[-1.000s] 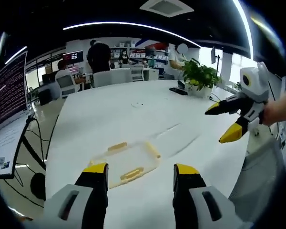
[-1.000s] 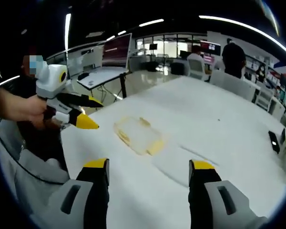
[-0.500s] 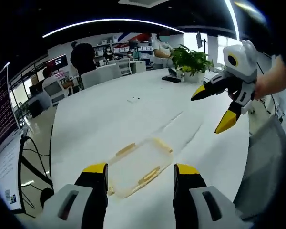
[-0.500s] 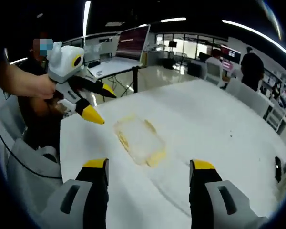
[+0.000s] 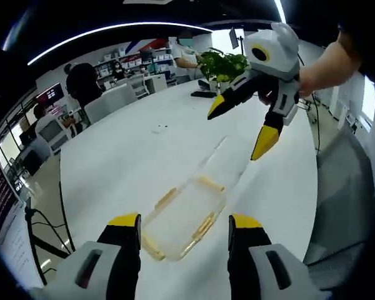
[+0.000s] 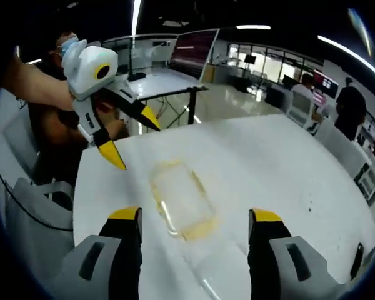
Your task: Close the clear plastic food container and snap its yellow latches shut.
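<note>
A clear plastic food container (image 5: 182, 215) with yellow latches (image 5: 203, 226) lies flat on the white table (image 5: 131, 156), just beyond my left gripper (image 5: 184, 230), which hangs open above it. In the right gripper view the same container (image 6: 180, 200) lies ahead of my right gripper (image 6: 194, 224), also open and holding nothing. The right gripper (image 5: 247, 128) appears in the left gripper view at the upper right, jaws spread, held by a hand. Seen from the right gripper view, the left gripper (image 6: 132, 140) hovers at the upper left, jaws spread, above the table's edge.
A potted plant (image 5: 222, 62) and a dark flat item (image 5: 203, 94) stand at the table's far side. Chairs and people sit beyond the table. A desk with a monitor (image 6: 194, 53) stands off the table. A grey chair back (image 6: 34, 212) is close by.
Both views have swung, so the container now lies nearer and more centred between each gripper's jaws. Each gripper looms larger in the other's view. Both stay open.
</note>
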`<action>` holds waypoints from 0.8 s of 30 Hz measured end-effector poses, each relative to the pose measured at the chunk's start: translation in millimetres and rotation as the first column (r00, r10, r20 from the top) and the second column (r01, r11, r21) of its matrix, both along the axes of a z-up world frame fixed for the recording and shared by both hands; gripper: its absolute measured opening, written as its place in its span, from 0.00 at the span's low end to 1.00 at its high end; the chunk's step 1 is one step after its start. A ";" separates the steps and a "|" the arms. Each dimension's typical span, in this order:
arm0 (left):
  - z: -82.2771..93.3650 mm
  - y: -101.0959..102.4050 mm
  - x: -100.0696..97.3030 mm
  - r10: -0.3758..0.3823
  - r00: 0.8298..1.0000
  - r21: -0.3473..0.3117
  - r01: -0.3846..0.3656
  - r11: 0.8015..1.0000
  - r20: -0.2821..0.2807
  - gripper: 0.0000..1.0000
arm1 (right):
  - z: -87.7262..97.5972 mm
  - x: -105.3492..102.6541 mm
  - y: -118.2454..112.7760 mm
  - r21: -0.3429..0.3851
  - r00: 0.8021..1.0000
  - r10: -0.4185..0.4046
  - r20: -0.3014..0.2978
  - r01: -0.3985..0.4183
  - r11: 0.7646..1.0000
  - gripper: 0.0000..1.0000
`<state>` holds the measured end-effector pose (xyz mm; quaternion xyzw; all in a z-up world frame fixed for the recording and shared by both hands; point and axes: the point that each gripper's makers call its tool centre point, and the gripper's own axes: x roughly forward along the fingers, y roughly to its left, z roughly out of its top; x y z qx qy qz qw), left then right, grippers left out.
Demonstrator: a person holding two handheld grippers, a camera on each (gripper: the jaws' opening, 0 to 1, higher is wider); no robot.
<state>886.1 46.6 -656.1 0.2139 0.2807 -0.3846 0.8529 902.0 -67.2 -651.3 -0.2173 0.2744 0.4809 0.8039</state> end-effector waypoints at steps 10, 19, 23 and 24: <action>-1.4 3.2 4.1 -0.155 0.988 0.098 0.155 0.983 -0.010 0.52 | -13.5 -1.2 12.2 -0.070 0.989 0.145 -0.002 -0.145 0.987 0.68; -11.4 -0.8 7.9 -0.302 0.952 0.146 0.305 0.941 -0.039 0.53 | -31.4 -3.9 14.7 -0.142 0.960 0.273 -0.065 -0.280 0.949 0.68; -14.4 2.5 8.8 -0.370 0.928 0.210 0.371 0.904 -0.049 0.54 | -42.2 -2.9 13.9 -0.194 0.943 0.325 -0.074 -0.333 0.923 0.68; -16.7 4.7 9.6 -0.377 0.924 0.223 0.381 0.897 -0.061 0.55 | -46.2 -2.4 13.3 -0.213 0.938 0.337 -0.078 -0.346 0.914 0.68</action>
